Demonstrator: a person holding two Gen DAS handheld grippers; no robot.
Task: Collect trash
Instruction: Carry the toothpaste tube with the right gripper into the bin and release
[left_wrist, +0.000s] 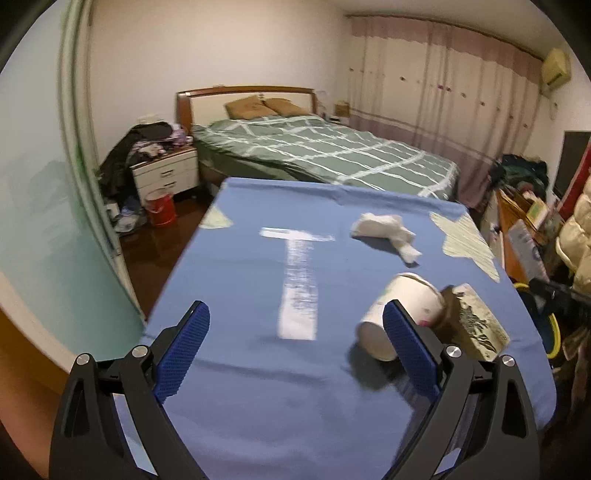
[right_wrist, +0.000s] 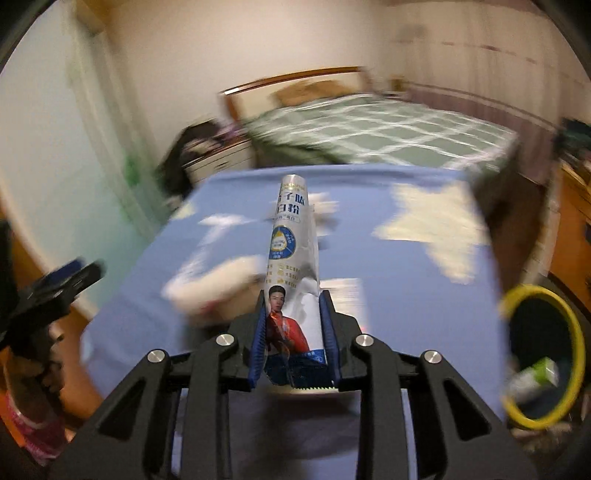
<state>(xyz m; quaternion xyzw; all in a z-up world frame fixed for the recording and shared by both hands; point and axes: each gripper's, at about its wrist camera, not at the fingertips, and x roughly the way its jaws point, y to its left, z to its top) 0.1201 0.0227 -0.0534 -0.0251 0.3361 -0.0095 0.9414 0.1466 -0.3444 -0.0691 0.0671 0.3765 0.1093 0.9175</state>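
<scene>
My left gripper (left_wrist: 295, 325) is open and empty over the blue-clothed table (left_wrist: 229, 288). A white paper cup (left_wrist: 400, 314) lies on its side just behind my right finger, with a brown-and-cream box (left_wrist: 476, 325) touching it on the right. A crumpled white tissue (left_wrist: 384, 230) lies farther back. My right gripper (right_wrist: 293, 317) is shut on a silver-and-blue printed packet (right_wrist: 291, 258), held above the table. A bin with a yellow rim (right_wrist: 576, 332) stands to its right, with a green-and-white carton (right_wrist: 535, 376) inside. The view is blurred.
White tape forms a T (left_wrist: 297, 280) on the cloth. A green checked bed (left_wrist: 325, 151) stands beyond the table. A nightstand (left_wrist: 166, 173) and a red bucket (left_wrist: 160, 208) are at the left. Cluttered furniture (left_wrist: 528, 221) lines the right side.
</scene>
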